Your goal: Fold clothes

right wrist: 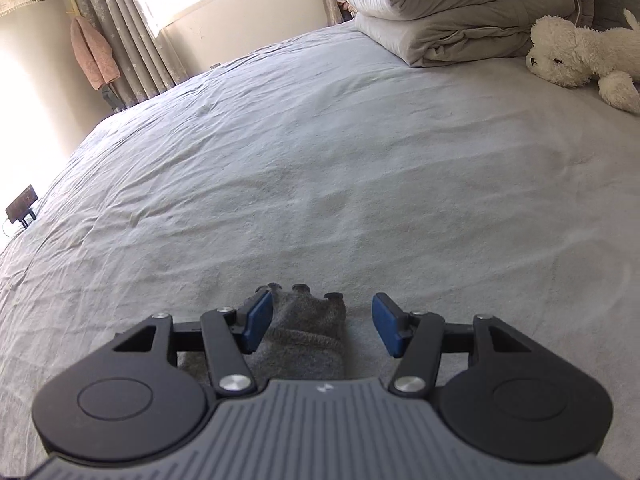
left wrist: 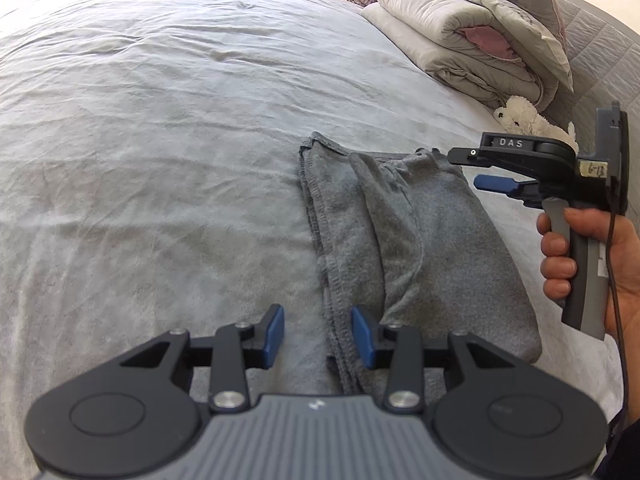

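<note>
1. The grey garment point(left wrist: 416, 248) lies folded into a long strip on the bed point(left wrist: 160, 140), near the edge closest to me.
2. My left tool point(left wrist: 318, 336) hovers above the near end of the garment. Its blue pads stand partly apart and hold nothing; the garment's stitched edge runs beneath the gap.
3. My right tool point(right wrist: 322, 326) hangs over the far end of the garment point(right wrist: 304, 344). Its pads stand apart, wider than the left tool's, and press on nothing.
4. In the left wrist view, my right hand point(left wrist: 580, 256) grips the handle of the right tool point(left wrist: 486, 168).
5. A folded quilt point(right wrist: 460, 12) and a white plush toy point(right wrist: 580, 56) lie at the far end of the bed.
</note>
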The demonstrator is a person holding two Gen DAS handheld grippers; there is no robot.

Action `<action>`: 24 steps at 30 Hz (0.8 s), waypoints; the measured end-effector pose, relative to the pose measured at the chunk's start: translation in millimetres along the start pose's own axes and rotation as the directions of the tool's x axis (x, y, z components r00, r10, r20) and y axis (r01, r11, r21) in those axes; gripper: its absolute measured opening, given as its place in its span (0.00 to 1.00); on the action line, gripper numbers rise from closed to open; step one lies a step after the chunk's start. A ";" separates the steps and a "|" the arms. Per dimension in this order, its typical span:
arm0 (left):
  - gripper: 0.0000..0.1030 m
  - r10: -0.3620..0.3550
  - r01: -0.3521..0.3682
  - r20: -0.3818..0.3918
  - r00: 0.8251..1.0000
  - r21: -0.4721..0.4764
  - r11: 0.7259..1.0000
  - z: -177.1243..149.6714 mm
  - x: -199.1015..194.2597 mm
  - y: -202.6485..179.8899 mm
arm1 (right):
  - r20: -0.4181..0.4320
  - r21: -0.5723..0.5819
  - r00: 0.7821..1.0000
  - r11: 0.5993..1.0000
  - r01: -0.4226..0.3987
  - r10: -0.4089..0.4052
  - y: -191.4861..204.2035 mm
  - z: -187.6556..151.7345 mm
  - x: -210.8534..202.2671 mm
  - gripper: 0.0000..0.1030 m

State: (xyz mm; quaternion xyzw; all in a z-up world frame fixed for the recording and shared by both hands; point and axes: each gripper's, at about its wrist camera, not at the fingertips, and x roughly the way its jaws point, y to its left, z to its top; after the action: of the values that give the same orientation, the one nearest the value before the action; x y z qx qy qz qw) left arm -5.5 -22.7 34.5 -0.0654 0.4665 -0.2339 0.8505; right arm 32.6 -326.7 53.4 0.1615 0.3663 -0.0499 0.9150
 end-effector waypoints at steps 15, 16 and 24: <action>0.39 -0.005 0.005 0.000 1.000 -0.035 0.999 -0.9 1.0 3.9 | -0.107 -0.244 0.994 0.968 -0.050 0.024 54.0 -98.1 -67.1 0.56; 0.39 -0.009 0.009 -0.002 1.000 -0.042 0.999 -0.3 1.3 5.2 | -0.089 -0.293 0.996 0.956 -0.027 0.000 59.2 -103.3 -67.7 0.56; 0.41 -0.023 0.024 0.006 1.000 -0.160 0.987 8.1 -11.2 26.0 | 0.055 -0.585 0.995 0.810 -0.039 0.088 110.5 -131.1 -98.8 0.57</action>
State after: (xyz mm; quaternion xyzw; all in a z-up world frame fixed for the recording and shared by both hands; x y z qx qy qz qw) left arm 4.8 4.5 39.0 -0.1396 0.4814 -0.2055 0.8406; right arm -101.8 -181.6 60.7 -0.1165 0.3219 0.0890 0.9354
